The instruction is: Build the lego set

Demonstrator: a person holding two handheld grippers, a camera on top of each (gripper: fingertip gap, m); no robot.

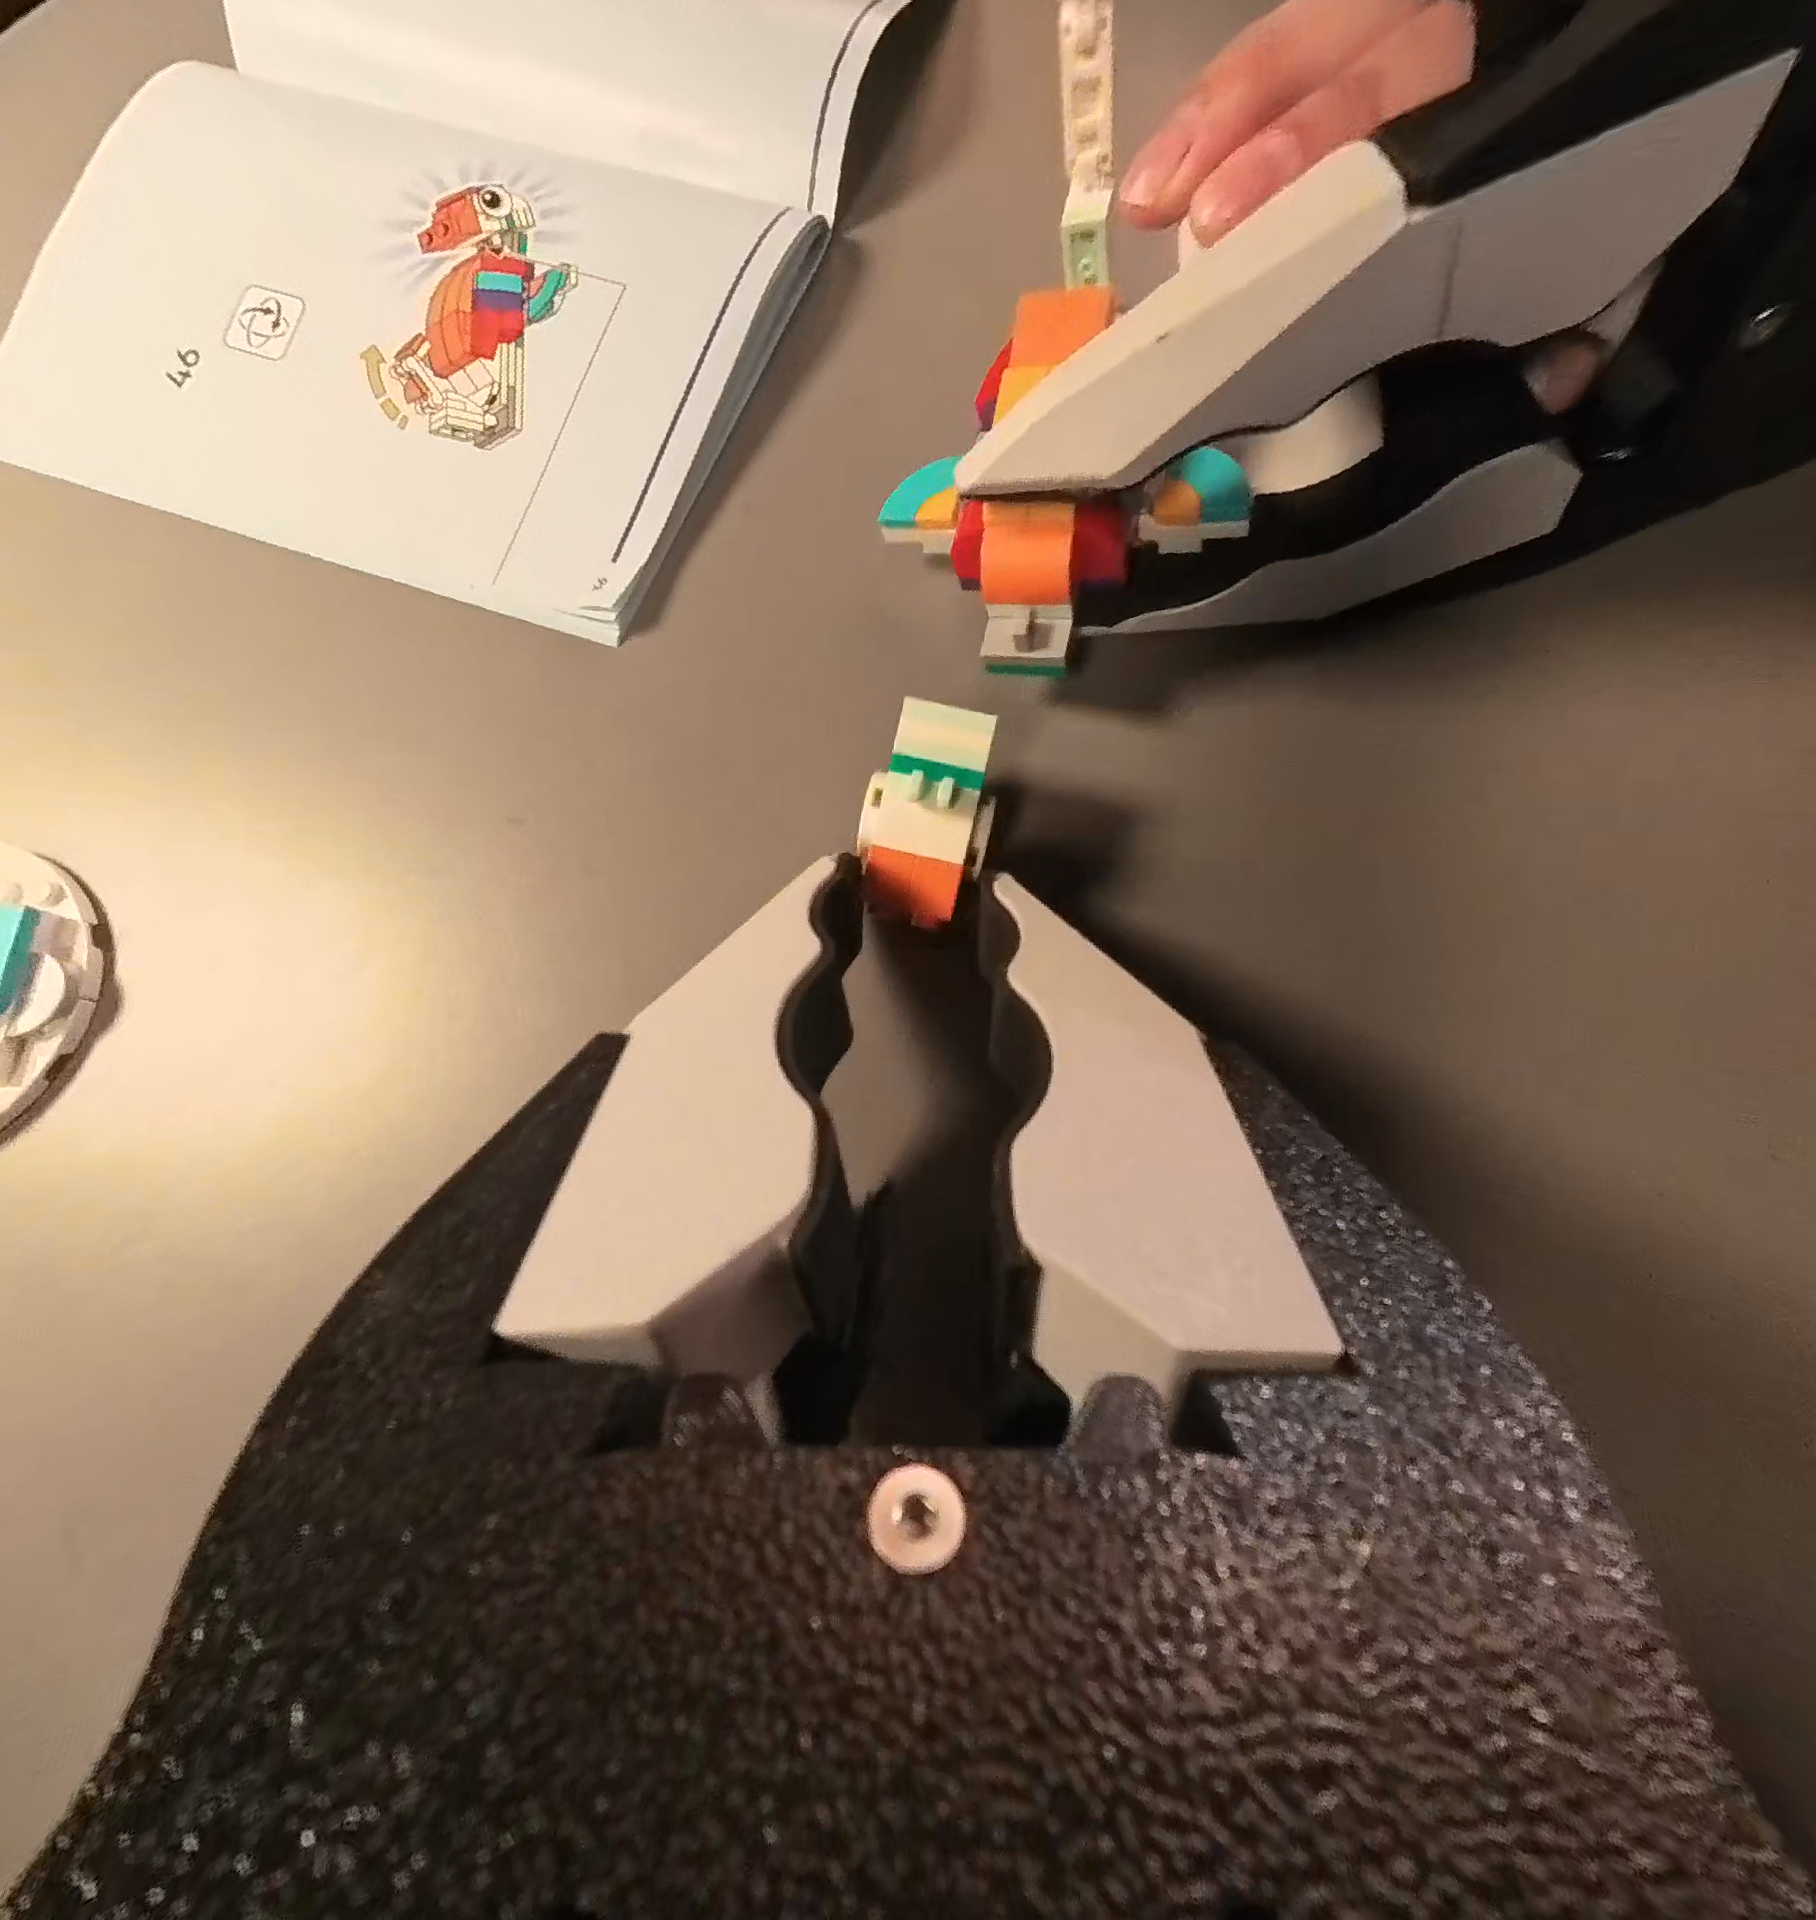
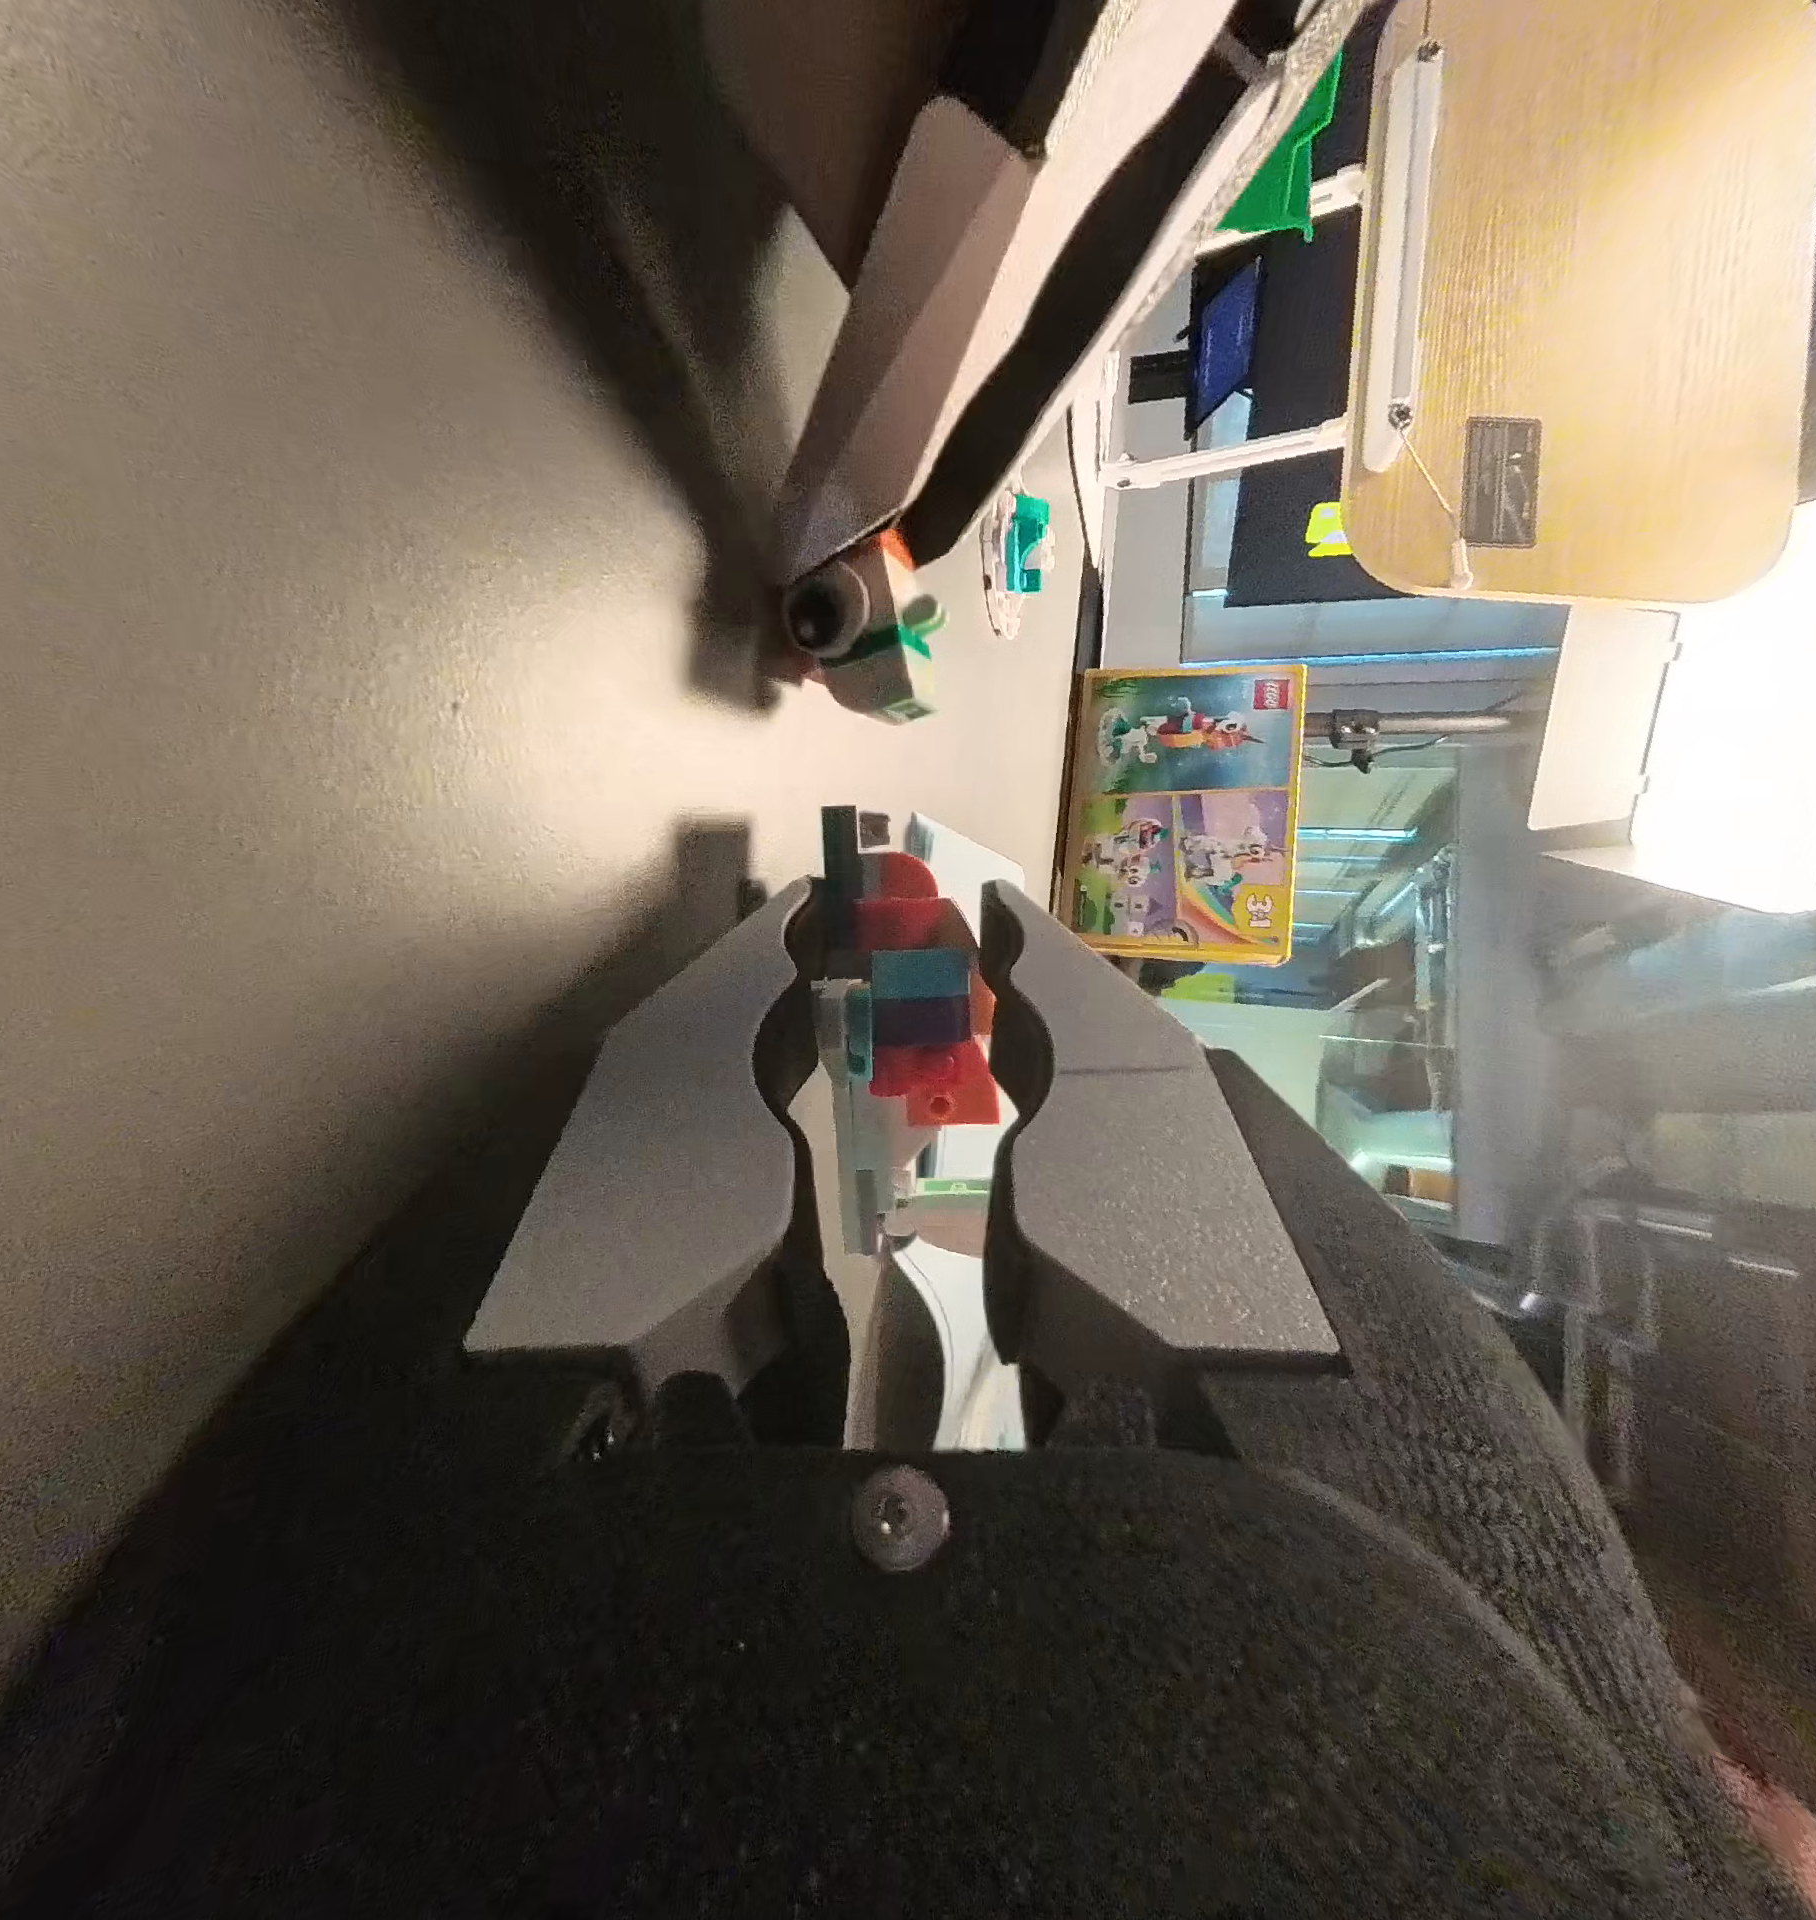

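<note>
My left gripper (image 1: 914, 878) is shut on a small head piece (image 1: 930, 821) of orange, white and green bricks, gripped at its orange end. My right gripper (image 1: 1065, 499) comes in from the upper right, shut on the orange, red and teal bird body (image 1: 1023, 556), with its grey neck end a short gap above the head piece. In the right wrist view my right gripper (image 2: 904, 904) clamps the body (image 2: 919, 1013), and my left gripper (image 2: 831, 592) holds the head piece (image 2: 883, 665) just beyond it.
An open instruction booklet (image 1: 364, 312) lies at the upper left. A round white plate with teal bricks (image 1: 10, 1018) sits at the left edge. A long white tail strip (image 1: 1086, 135) sticks out behind the body. A hand (image 1: 1299, 114) rests on the right gripper. The set's box (image 2: 1184, 810) stands on the table. Left tips to right tips: about 6 centimetres.
</note>
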